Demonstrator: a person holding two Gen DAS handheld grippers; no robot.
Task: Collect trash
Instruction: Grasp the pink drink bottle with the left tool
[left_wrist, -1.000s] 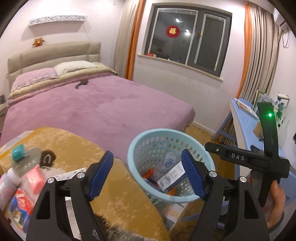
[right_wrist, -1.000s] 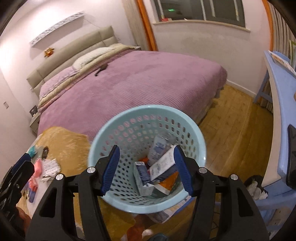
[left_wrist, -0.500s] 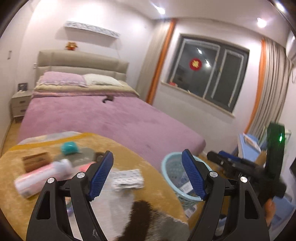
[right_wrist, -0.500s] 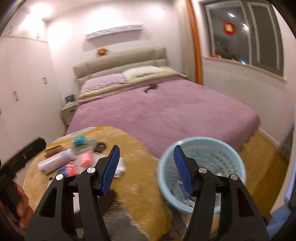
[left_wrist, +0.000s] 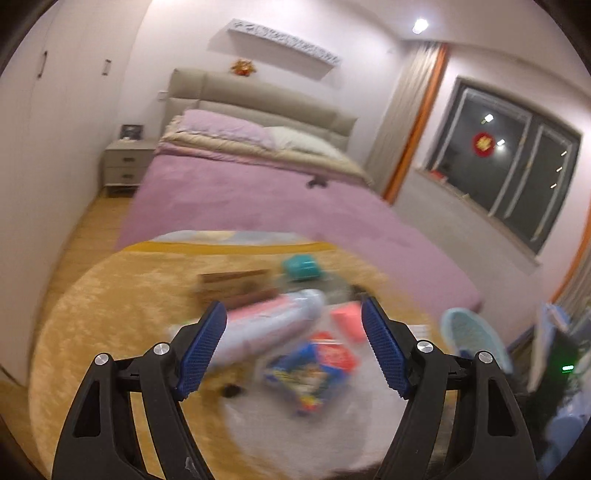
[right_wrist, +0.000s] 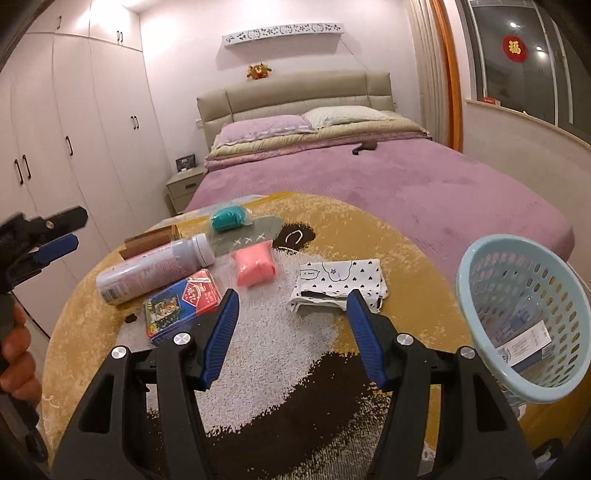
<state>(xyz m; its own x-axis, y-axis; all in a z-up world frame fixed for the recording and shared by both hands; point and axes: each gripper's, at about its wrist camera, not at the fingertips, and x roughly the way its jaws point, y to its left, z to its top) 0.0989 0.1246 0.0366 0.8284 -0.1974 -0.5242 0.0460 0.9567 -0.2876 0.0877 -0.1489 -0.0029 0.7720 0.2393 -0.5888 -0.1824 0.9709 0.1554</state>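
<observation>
Trash lies on a round yellow rug (right_wrist: 369, 229): a pink-and-silver bottle (right_wrist: 151, 267) on its side, a blue-and-red packet (right_wrist: 181, 302), a pink pouch (right_wrist: 255, 267), a teal item (right_wrist: 228, 218), a brown box (right_wrist: 147, 242) and a black-and-white printed wrapper (right_wrist: 341, 286). A light blue basket (right_wrist: 528, 310) with boxes inside stands at the right. My right gripper (right_wrist: 291, 332) is open and empty above the rug, short of the wrapper. My left gripper (left_wrist: 293, 350) is open and empty over the blurred bottle (left_wrist: 266, 325) and packet (left_wrist: 314, 363); it also shows at the left of the right wrist view (right_wrist: 40, 240).
A purple bed (right_wrist: 388, 173) stands behind the rug, with a nightstand (right_wrist: 183, 188) and white wardrobes (right_wrist: 74, 129) to the left. A window (left_wrist: 517, 155) is at the right. The basket shows blurred in the left wrist view (left_wrist: 476, 339).
Both grippers have swung left, away from above the basket, and now face the trash on the rug. Both stay open and empty.
</observation>
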